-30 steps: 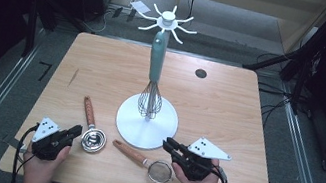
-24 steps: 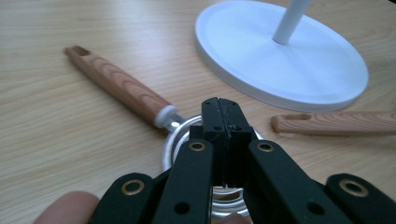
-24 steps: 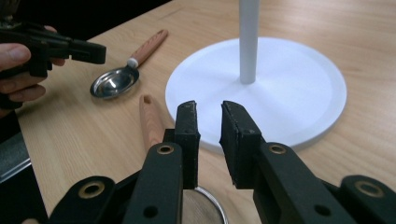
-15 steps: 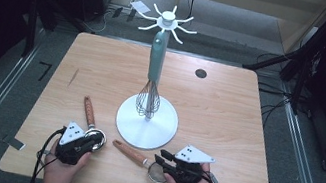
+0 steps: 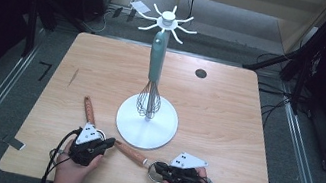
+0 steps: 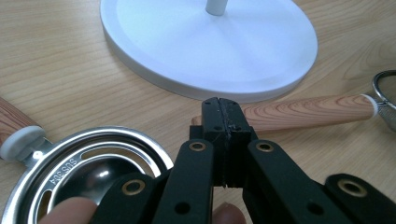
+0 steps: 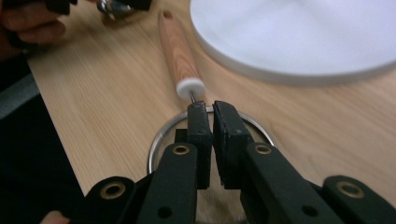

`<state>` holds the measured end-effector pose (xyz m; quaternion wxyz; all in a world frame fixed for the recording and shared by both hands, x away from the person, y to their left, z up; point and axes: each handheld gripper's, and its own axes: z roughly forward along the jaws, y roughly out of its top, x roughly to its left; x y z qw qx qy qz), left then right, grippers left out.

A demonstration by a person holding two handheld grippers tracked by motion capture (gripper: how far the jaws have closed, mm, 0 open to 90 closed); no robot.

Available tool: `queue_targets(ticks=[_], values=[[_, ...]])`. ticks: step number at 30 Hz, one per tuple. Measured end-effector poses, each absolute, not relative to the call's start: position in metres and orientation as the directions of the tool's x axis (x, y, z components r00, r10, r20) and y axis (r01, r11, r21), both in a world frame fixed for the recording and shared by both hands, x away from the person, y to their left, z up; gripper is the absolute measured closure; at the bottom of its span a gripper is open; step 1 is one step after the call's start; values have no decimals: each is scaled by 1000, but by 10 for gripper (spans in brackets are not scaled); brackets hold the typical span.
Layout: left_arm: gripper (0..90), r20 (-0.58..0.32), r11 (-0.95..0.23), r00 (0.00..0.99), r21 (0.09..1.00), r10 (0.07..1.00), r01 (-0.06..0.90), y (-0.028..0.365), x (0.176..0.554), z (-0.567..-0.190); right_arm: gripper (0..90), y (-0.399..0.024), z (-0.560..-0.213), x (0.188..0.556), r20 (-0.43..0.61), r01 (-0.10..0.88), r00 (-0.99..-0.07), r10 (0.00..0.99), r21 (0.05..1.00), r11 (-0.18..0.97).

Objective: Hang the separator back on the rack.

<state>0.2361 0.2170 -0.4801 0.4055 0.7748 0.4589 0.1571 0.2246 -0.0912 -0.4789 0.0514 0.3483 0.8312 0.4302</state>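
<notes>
My left gripper is shut on nothing. Its tips hover just before the near end of the strainer's wooden handle. A steel slotted spoon bowl lies below its jaws, and the spoon's wooden handle points away. My right gripper has just closed, leaving only a thin slit between the pads. Its tips sit over the strainer's ring, where the handle joins it. I cannot tell whether the rim is pinched.
A white stand with a round base rises mid-table, with hooks on top and a teal-handled whisk hanging from it. A dark hole marks the far right of the wooden table. The table's front edge is close behind both hands.
My left hand slid right, over the steel spoon's bowl and toward the strainer's handle. The right hand sank onto the strainer ring, shifted a little left, and its jaws closed.
</notes>
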Motion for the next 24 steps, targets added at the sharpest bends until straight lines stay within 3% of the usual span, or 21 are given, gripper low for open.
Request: queue_targets(ticks=[13, 24], values=[[900, -126, -270, 539, 759, 833, 593, 215, 238, -483, 861, -116, -482, 229, 174, 576, -730, 661, 677, 459], [900, -127, -269, 531, 751, 838, 603, 214, 239, -485, 807, -132, -481, 237, 133, 579, -695, 707, 687, 439]])
